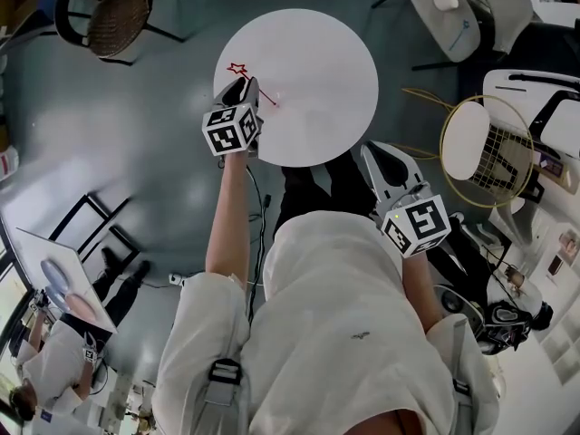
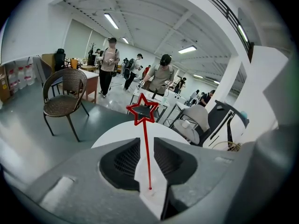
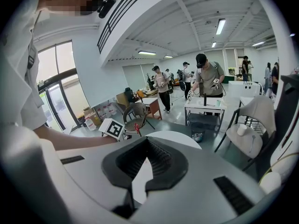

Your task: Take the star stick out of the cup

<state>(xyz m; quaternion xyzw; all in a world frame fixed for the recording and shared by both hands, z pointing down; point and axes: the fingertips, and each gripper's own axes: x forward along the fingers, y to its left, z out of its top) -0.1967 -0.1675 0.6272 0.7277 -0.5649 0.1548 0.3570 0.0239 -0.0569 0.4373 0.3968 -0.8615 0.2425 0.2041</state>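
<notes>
A red star stick (image 1: pixel 268 100) stands at the left edge of a round white table (image 1: pixel 317 71). Its star head points up and to the left. My left gripper (image 1: pixel 246 84) reaches over that edge, beside the stick. In the left gripper view the stick (image 2: pixel 147 157) rises upright between the two jaws of that gripper (image 2: pixel 146 141), with a gap on each side. Its foot rests in what looks like a small clear cup (image 2: pixel 155 197), faint and low between the jaws. My right gripper (image 1: pixel 376 152) hangs near the table's near edge, jaws together with nothing between them (image 3: pixel 145 141).
A wicker chair (image 1: pixel 118 12) stands on the grey floor to the far left. A yellow wire stool (image 1: pixel 485 143) and a white chair (image 1: pixel 453 12) are to the right. Several people stand at desks in the background (image 2: pixel 112 59). A cable lies on the floor beneath me.
</notes>
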